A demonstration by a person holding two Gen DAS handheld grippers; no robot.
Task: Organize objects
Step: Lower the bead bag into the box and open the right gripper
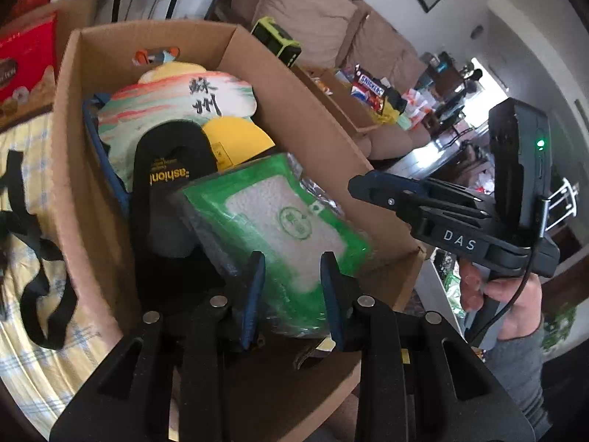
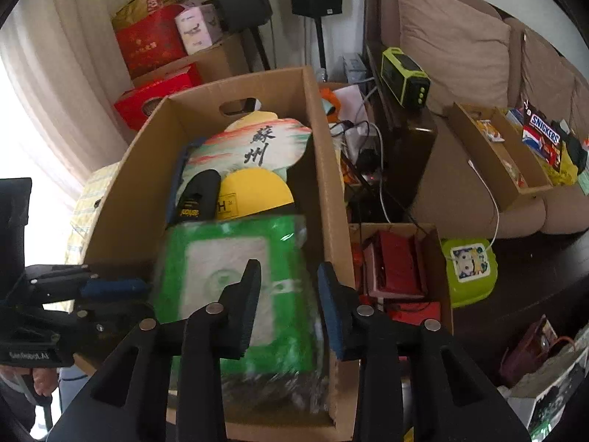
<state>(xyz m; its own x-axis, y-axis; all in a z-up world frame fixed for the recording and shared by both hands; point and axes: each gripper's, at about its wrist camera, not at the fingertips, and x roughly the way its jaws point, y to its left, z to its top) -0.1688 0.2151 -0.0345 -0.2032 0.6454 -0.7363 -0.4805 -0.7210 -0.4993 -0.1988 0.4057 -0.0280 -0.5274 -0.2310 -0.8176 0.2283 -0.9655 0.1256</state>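
Observation:
A large cardboard box (image 1: 92, 169) (image 2: 331, 184) holds a painted fan with black characters (image 1: 176, 107) (image 2: 254, 143), a yellow cap (image 1: 235, 143) (image 2: 257, 191), a black item with yellow lettering (image 1: 165, 169) (image 2: 198, 199) and a green-and-white packet (image 1: 283, 221) (image 2: 228, 276) lying on top at the near end. My left gripper (image 1: 292, 283) is open, its fingers either side of the packet's near edge. My right gripper (image 2: 289, 294) is open above the packet and the box's right wall. It also shows in the left wrist view (image 1: 371, 188), beside the box.
A brown sofa (image 2: 460, 169) carries a shallow box of snacks with a Snickers bag (image 2: 545, 132) (image 1: 371, 88). A green-and-black device (image 2: 405, 77) (image 1: 276, 40) sits on a dark stand. A small box of red items (image 2: 397, 269), a green lidded container (image 2: 469, 272) and red gift boxes (image 2: 154, 40) surround the big box.

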